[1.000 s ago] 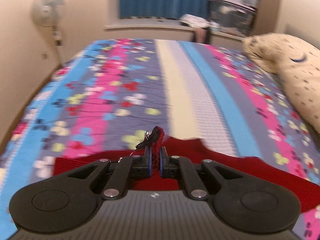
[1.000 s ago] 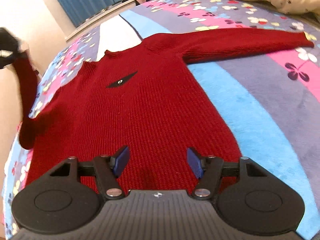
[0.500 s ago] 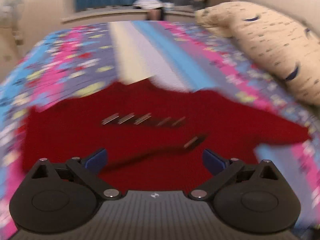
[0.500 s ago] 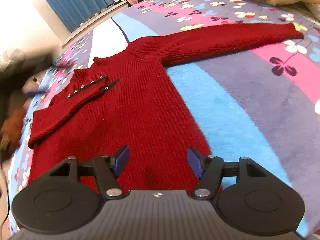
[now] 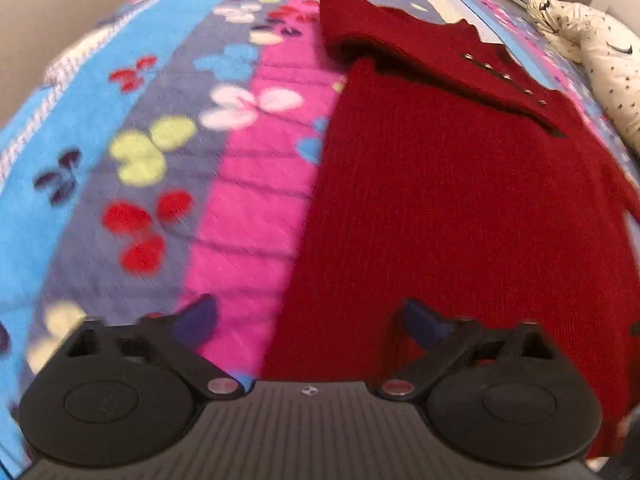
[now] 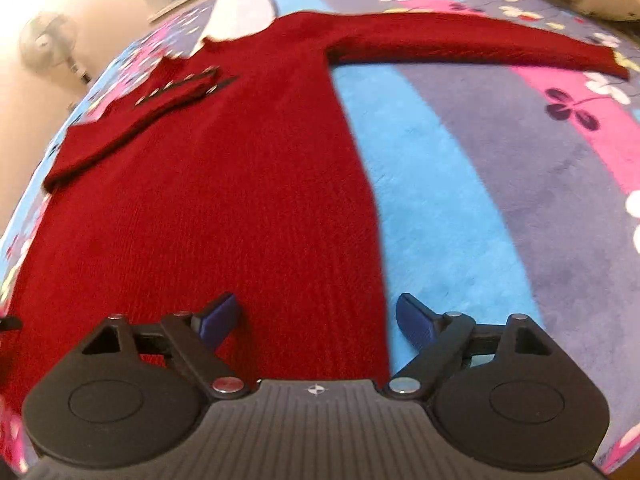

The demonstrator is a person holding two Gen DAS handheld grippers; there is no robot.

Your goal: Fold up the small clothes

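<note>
A dark red knitted sweater lies flat on the bed. Its left sleeve, with small metal buttons, is folded across the chest. Its right sleeve is stretched out to the right. My left gripper is open and empty, low over the sweater's lower left edge; the folded sleeve lies far ahead. My right gripper is open and empty, straddling the sweater's lower right side edge near the hem.
The bed has a striped blanket with flower prints in blue, pink and grey. A star-patterned pillow lies at the far right. A standing fan is by the wall on the left.
My left gripper let go of the left sleeve, which now lies folded on the chest, and moved down to the lower left edge. My right gripper shifted right to the sweater's side edge.
</note>
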